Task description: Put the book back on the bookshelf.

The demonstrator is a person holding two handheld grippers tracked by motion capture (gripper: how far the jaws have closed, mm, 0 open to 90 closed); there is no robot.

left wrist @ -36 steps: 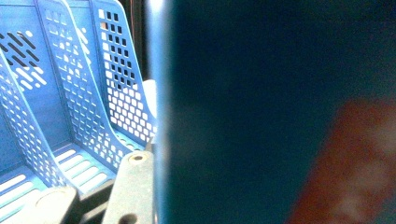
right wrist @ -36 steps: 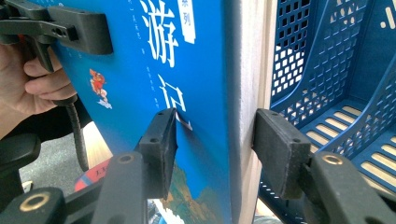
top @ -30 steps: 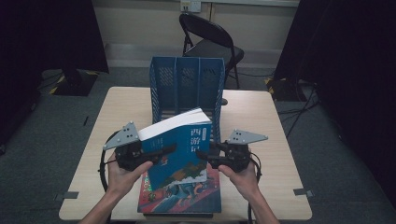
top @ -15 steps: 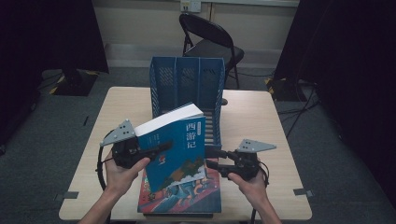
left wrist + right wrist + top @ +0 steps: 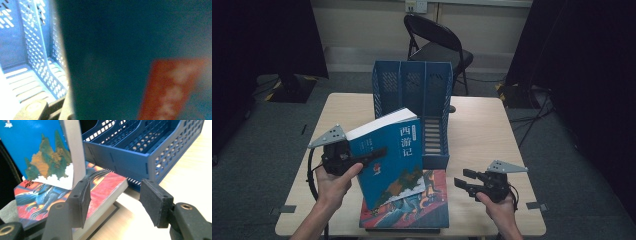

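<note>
A thick blue book [image 5: 394, 160] with white characters on its cover is held tilted above the table, and my left gripper [image 5: 377, 152] is shut on its left edge, one jaw lying across the cover. In the left gripper view the cover [image 5: 125, 50] is very close and blurred. Under the blue book a red illustrated book [image 5: 422, 207] lies flat on the table. My right gripper [image 5: 460, 178] hangs low at the right of the red book, apart from both. Its jaws have just been opening and nothing is between them [image 5: 115, 192]; the red book's corner [image 5: 45, 195] lies just beyond them.
A blue three-slot file rack [image 5: 412, 90] stands at the middle back of the wooden table [image 5: 482, 130], its open front facing the books. A black folding chair [image 5: 437, 45] stands behind the table. Bare tabletop stretches to the right of the rack.
My right gripper has left the blue book's right edge and moved right and down toward the table's front. The left gripper alone now holds the book, which stands steeper.
</note>
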